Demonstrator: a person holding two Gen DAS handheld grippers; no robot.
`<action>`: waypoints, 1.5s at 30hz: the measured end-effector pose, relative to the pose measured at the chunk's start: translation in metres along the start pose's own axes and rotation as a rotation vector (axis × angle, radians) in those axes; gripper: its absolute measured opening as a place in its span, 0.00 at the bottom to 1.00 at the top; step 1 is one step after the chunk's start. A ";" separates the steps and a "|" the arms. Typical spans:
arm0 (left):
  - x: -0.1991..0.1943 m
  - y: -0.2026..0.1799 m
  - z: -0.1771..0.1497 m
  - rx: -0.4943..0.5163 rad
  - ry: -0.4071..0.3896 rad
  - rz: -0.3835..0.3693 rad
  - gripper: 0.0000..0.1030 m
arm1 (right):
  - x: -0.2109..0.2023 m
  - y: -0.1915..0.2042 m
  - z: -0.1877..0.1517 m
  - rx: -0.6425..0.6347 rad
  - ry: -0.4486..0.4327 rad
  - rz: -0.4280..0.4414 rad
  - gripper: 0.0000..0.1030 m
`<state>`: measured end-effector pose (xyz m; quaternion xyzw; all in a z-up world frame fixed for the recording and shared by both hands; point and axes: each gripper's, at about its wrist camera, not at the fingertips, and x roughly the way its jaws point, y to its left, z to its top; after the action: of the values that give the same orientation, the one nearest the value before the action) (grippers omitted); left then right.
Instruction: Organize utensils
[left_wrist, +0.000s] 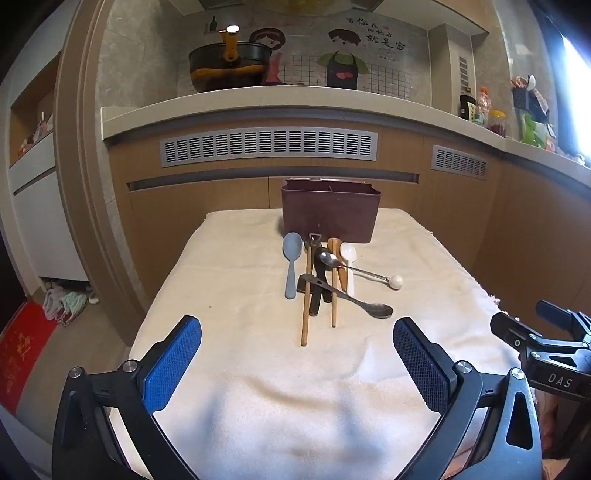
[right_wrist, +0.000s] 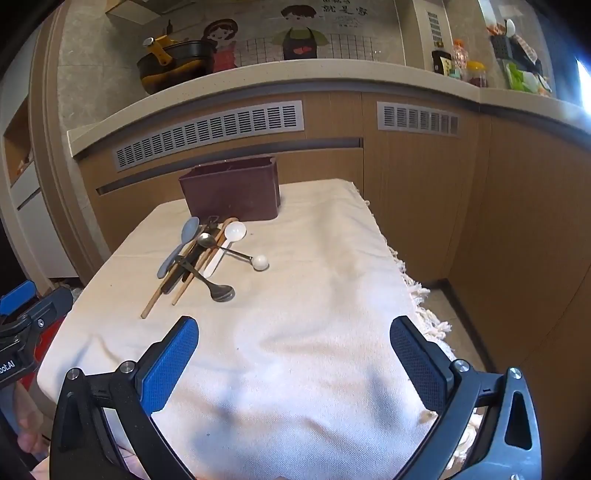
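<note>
A heap of utensils lies on a cream cloth just in front of a brown utensil box. In it are a grey-blue spoon, wooden chopsticks, a white spoon, a dark metal spoon and a thin metal spoon with a white ball end. My left gripper hovers open over the near cloth, well short of the heap. My right gripper is open too, nearer the cloth's right edge, with nothing between its fingers.
The cloth covers a small table that stands against wooden kitchen cabinets. A counter above bears a dark pot and jars. The cloth's fringed right edge hangs over bare floor. A red mat lies at the left.
</note>
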<state>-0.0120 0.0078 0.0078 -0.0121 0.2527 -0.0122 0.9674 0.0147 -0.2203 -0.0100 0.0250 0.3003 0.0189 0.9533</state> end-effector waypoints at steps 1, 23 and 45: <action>0.000 0.000 0.000 0.004 0.004 0.002 1.00 | 0.000 0.002 0.000 -0.015 -0.004 -0.009 1.00; -0.011 -0.003 0.000 0.002 -0.024 0.003 1.00 | -0.022 0.013 0.002 -0.109 -0.113 -0.041 1.00; -0.013 -0.004 -0.004 0.005 -0.007 0.030 1.00 | -0.023 0.007 0.000 -0.077 -0.098 0.005 1.00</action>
<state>-0.0253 0.0041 0.0107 -0.0059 0.2496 0.0016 0.9683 -0.0045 -0.2140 0.0032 -0.0099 0.2520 0.0317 0.9672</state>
